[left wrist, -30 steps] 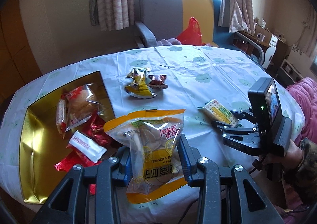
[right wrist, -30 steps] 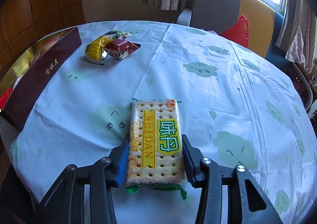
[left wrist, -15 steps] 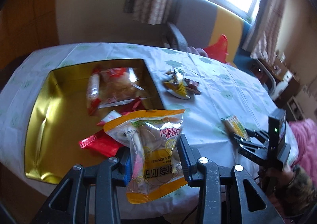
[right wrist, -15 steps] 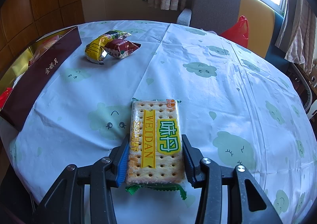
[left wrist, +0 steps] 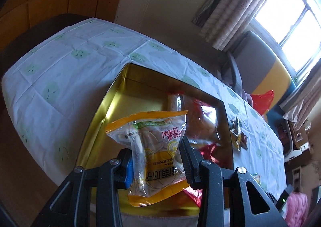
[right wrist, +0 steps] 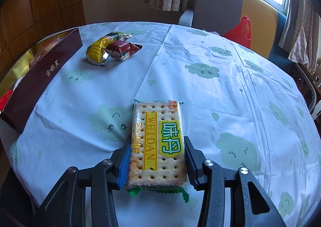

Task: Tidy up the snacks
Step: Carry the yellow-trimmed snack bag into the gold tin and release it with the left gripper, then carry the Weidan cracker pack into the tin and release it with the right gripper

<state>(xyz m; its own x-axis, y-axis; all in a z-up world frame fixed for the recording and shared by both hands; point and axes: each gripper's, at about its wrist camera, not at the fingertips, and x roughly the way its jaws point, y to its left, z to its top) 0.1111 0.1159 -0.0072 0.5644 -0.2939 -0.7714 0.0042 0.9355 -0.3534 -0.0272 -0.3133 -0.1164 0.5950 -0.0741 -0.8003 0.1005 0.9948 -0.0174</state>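
Gold box [left wrist: 104, 114]: lay open on the cloud-print tablecloth [left wrist: 66, 62], its maroon outer wall [right wrist: 40, 78] visible from the right wrist view.
Box contents: a clear bun packet [left wrist: 200, 118] and red wrappers [left wrist: 208, 150] crowded the right end; the left end was bare.
Loose snacks: a yellow packet [right wrist: 96, 50] and a dark red packet [right wrist: 122, 49] lay touching on the cloth, just beside the box.
Beyond the table: an armchair [right wrist: 218, 8] with a red plastic bag [right wrist: 240, 32].
Left gripper [left wrist: 156, 158]: clamped on an orange-edged snack bag [left wrist: 154, 146], held above the box.
Right gripper [right wrist: 156, 158]: jaws closed against the sides of a cracker pack [right wrist: 157, 140] lying flat on the cloth.
Pose: both pointed steeply down; the left view was tilted.
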